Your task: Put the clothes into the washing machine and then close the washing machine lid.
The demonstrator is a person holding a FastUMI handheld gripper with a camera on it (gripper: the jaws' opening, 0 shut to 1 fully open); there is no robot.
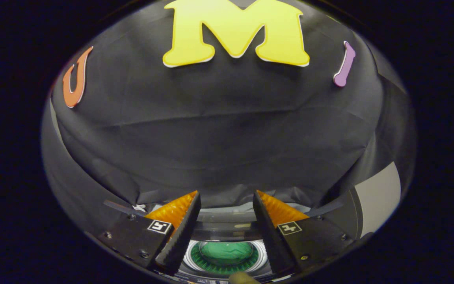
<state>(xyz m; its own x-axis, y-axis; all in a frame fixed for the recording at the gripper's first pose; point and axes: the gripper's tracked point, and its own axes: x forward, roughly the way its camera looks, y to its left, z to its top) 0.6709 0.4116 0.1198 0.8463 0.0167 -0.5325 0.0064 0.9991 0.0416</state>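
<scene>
Below me, seen through the gap between my two fingers, lies the washing machine (pixel 227 228), its round drum opening ringed by a pale rim. Down inside the drum sits a green garment (pixel 227 252), bunched up in a heap and well under my fingertips. Whether the dark curved band just beyond the opening is the raised lid I cannot tell. My gripper (pixel 227 197) hangs above the opening with its fingers spread wide apart, nothing between them and nothing touching either one. A small rounded tan thing (pixel 242 278) pokes in at the near edge of the opening, too little of it visible to name. Ahead of my fingertips, past the machine's back edge, the booth's black cloth wall (pixel 219 138) rises, creased and draped. Off to my right, beside the cloth, stands a pale grey panel (pixel 380 193).
</scene>
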